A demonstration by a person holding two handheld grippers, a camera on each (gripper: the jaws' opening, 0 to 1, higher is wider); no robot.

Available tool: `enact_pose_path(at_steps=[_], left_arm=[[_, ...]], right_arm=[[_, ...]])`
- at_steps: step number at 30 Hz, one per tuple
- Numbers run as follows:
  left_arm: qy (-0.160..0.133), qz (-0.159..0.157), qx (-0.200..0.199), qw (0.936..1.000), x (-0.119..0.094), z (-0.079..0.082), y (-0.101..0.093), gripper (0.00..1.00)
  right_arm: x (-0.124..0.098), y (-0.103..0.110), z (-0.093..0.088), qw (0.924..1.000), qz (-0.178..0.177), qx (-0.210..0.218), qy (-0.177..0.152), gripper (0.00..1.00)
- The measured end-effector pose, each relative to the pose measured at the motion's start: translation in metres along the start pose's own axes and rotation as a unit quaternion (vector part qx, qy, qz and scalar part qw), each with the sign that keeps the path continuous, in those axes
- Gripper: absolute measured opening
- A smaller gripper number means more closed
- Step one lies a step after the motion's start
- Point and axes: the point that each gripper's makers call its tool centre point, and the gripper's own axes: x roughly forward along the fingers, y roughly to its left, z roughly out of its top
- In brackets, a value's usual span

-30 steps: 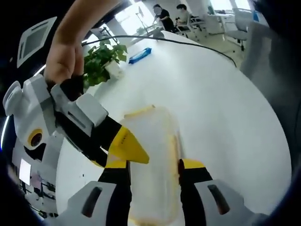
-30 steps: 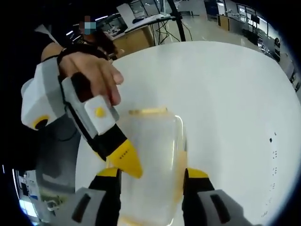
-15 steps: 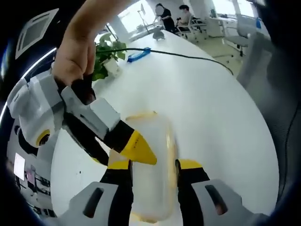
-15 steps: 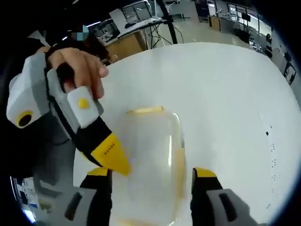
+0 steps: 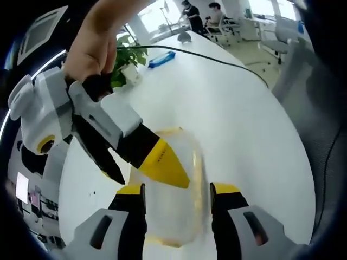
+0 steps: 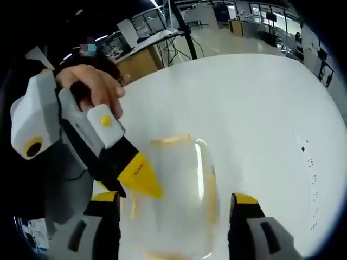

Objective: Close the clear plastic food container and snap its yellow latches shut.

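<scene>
The clear plastic food container (image 5: 171,203) lies on the white table (image 5: 249,124), its lid down and a yellow latch (image 5: 169,131) at its far end. My left gripper (image 5: 178,189) is open, one jaw on each side of the container. My right gripper (image 5: 154,174), held by a hand (image 5: 92,49), reaches in from the upper left and lays a yellow fingertip (image 5: 165,169) on the lid. In the right gripper view the container (image 6: 181,184) sits between the wide open jaws of my right gripper (image 6: 174,198). My left gripper (image 6: 138,187) comes in from the left over the lid.
A potted plant (image 5: 127,59), a blue object (image 5: 161,59) and a black cable (image 5: 217,60) lie toward the table's far side. A grey chair (image 5: 320,108) stands past the right edge. Bare table (image 6: 260,108) stretches beyond the container; desks fill the background.
Both grippers' own jaws have spread wider around the container. The right gripper's yellow fingertip has slid further over the lid in the left gripper view. The container stays put.
</scene>
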Motion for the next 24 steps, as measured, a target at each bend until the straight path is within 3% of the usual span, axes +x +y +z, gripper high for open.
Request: enact_pose_path(at_steps=[2, 9, 19, 24], left_arm=[[-0.003, 0.002, -0.004, 1.0, -0.003, 0.0, 0.002, 0.44], [0.009, -0.005, -0.018, 0.9998, -0.007, -0.005, 0.005, 0.48], [0.005, -0.002, -0.048, 0.9988, -0.01, 0.001, 0.017, 0.47], [0.015, -0.033, -0.043, 0.9984, -0.01, 0.0, 0.01, 0.5]], right_arm=[[-0.002, -0.001, 0.002, 0.9998, -0.008, -0.017, 0.003, 0.75], [-0.007, -0.005, 0.01, 0.9994, -0.032, -0.011, 0.0, 0.63], [-0.018, 0.002, 0.01, 0.9982, -0.055, -0.023, -0.002, 0.6], [-0.024, 0.009, 0.007, 0.9972, -0.065, -0.037, -0.007, 0.6]])
